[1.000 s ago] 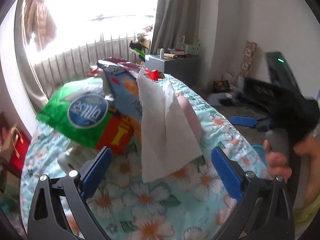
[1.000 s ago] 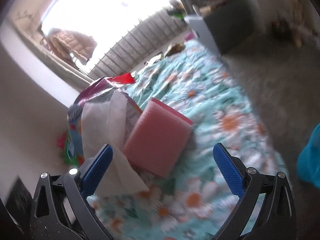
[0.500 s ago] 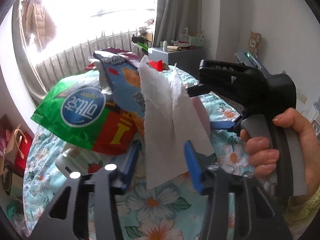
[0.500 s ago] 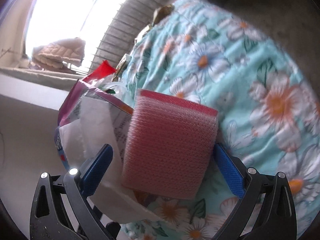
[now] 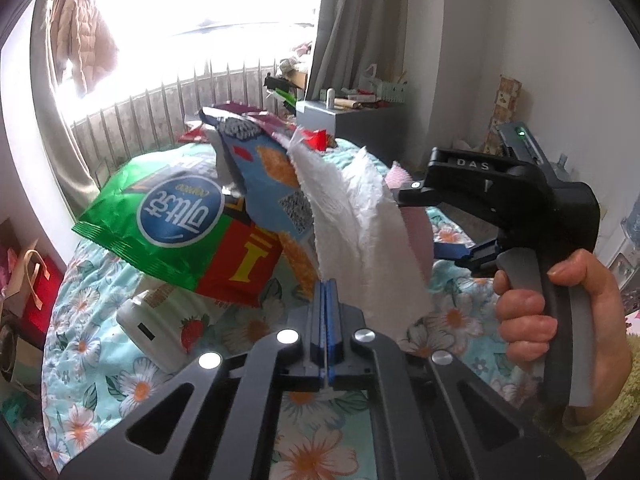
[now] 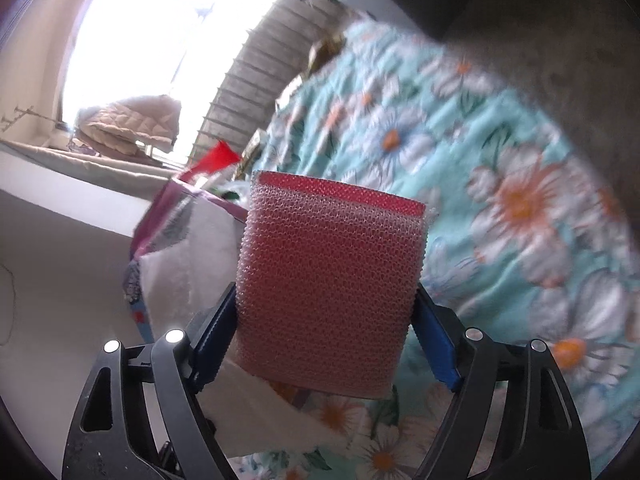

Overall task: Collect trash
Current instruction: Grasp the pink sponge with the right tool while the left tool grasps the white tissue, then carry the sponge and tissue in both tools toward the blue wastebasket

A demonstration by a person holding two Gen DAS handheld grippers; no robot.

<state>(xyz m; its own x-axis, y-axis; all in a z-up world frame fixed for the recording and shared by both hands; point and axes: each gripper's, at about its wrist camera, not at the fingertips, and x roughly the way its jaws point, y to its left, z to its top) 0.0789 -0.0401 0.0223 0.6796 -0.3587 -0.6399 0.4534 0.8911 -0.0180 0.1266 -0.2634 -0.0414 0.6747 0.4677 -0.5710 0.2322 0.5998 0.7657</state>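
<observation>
My left gripper (image 5: 326, 292) is shut, its blue pads pressed together at the lower edges of a hanging bundle: a white paper towel (image 5: 360, 232), a blue snack bag (image 5: 272, 184) and a green and red snack bag (image 5: 176, 220). Which of these the pads pinch I cannot tell. My right gripper (image 6: 324, 344) is shut on a pink mesh sponge (image 6: 328, 280); it also shows in the left wrist view (image 5: 452, 248) at the right, beside the paper towel. The same paper towel (image 6: 188, 264) hangs left of the sponge.
A flowered turquoise cloth (image 5: 100, 360) covers the surface below. A white strawberry container (image 5: 160, 332) lies on it at the left. A grey cabinet (image 5: 352, 124) with clutter stands by the curtain. Bags (image 5: 28, 280) sit on the floor at far left.
My left gripper has closed from wide open to fully shut under the bundle. My right gripper has come in from the right and closed on the pink sponge.
</observation>
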